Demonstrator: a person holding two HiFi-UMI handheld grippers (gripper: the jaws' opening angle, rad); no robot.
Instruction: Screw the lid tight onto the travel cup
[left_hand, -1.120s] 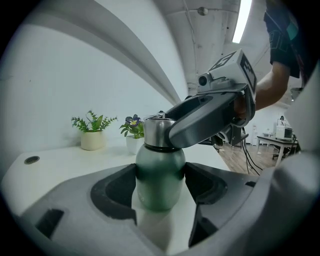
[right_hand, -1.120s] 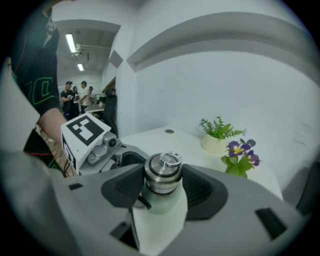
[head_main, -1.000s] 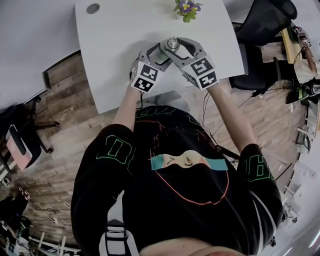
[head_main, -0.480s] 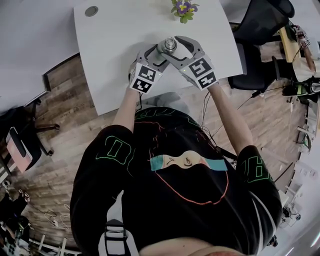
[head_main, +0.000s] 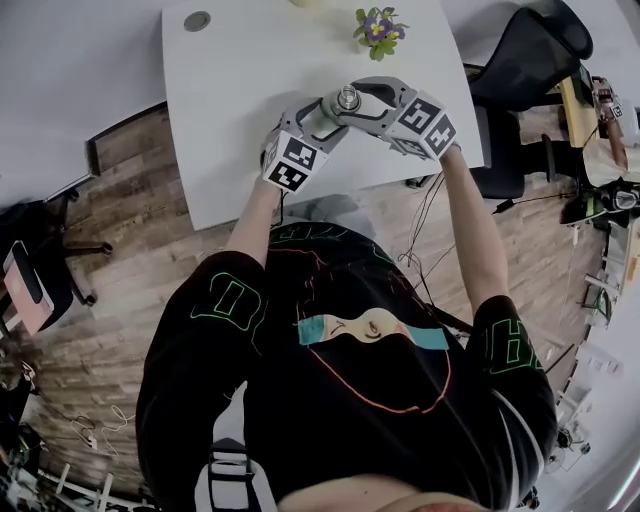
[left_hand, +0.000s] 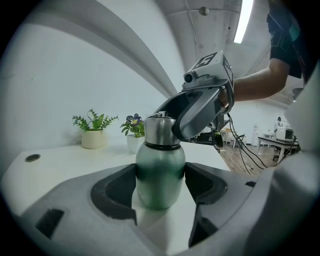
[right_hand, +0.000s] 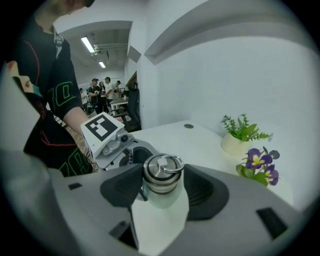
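Observation:
The travel cup (left_hand: 160, 172) has a green metal body and stands upright on the white table (head_main: 240, 120). My left gripper (left_hand: 160, 186) is shut on the body, one pad pressing each side. Its steel lid (right_hand: 162, 172) with a ring handle sits on the cup's neck, also visible as the lid (head_main: 346, 97) from above. My right gripper (right_hand: 163, 189) reaches over from the right, and the lid lies between its pads. Its jaws have just been closing, and a thin gap still shows at the right pad. From the left gripper view, the right gripper's fingers (left_hand: 197, 112) straddle the lid.
A purple flower pot (head_main: 377, 24) and a green plant pot (left_hand: 93, 132) stand at the table's far side. A cable grommet (head_main: 197, 20) sits at the far left corner. A black chair (head_main: 530, 50) stands right of the table. People stand far back in the right gripper view.
My right gripper has swung to the right and rolled around the lid. The left gripper and the cup have stayed where they were.

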